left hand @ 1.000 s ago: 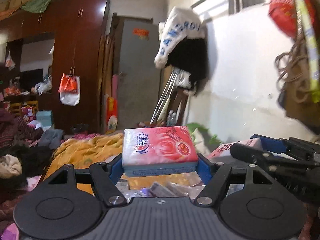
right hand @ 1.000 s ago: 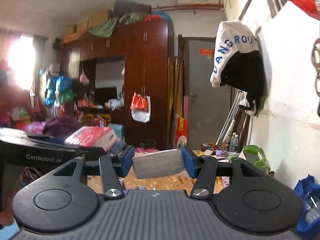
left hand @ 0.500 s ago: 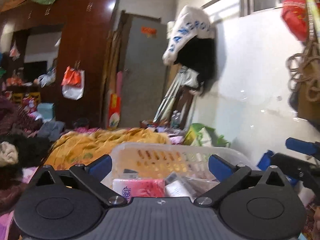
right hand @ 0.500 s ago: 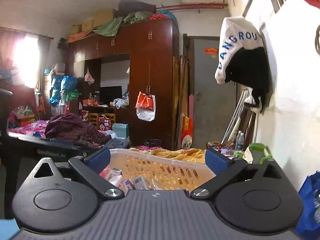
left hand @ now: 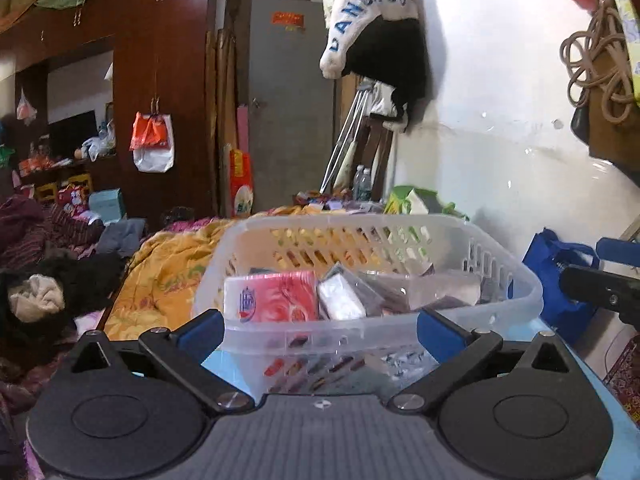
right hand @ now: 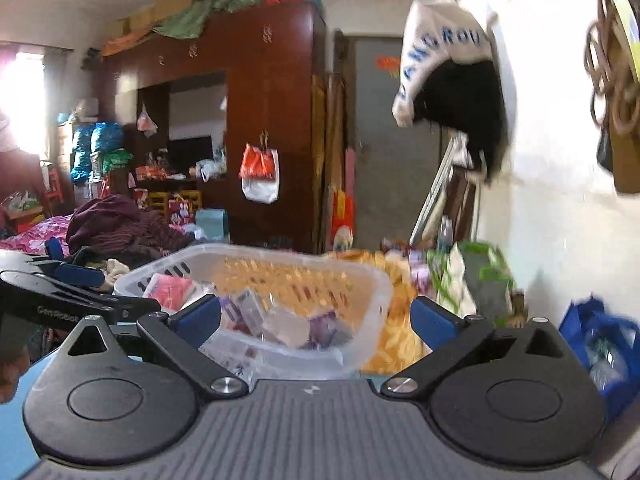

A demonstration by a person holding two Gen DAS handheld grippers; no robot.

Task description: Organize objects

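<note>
While both grippers are hovering at the near rim of the basket, here is what I'm seeing:

Left gripper [left hand: 320, 326]: jaws standing wide apart, nothing between the pads, pointing into the translucent white plastic slotted basket [left hand: 524, 280].

Right gripper [right hand: 314, 318]: jaws also spread wide and empty, aimed at the same basket from further right.

Task items: the red-and-pink soft tissue pack [left hand: 272, 296] is lying inside the basket at its near left; the small silvery foil-wrapped packet [left hand: 340, 300] is sitting just beside it, touching or nearly so. More small packets are lying deeper in; I cannot tell what they are.

Basket: resting on a light blue surface, with the yellow patterned blanket [left hand: 168, 272] behind it.

Risk 1: the fingers are sitting close to the near rim; my guess is that a low forward reach is going to nudge or tip the light basket.

Risk 2: both grippers are working the same corner, so they could be clipping each other.

Risk 3: the packs are lying loosely heaped, so a shove could spill them.

Left view only: tissue pack print, near wall slots, blue bag beside the basket.

Right view only: the left tool's side profile, basket's far right corner; it's motion-blurred.
</note>
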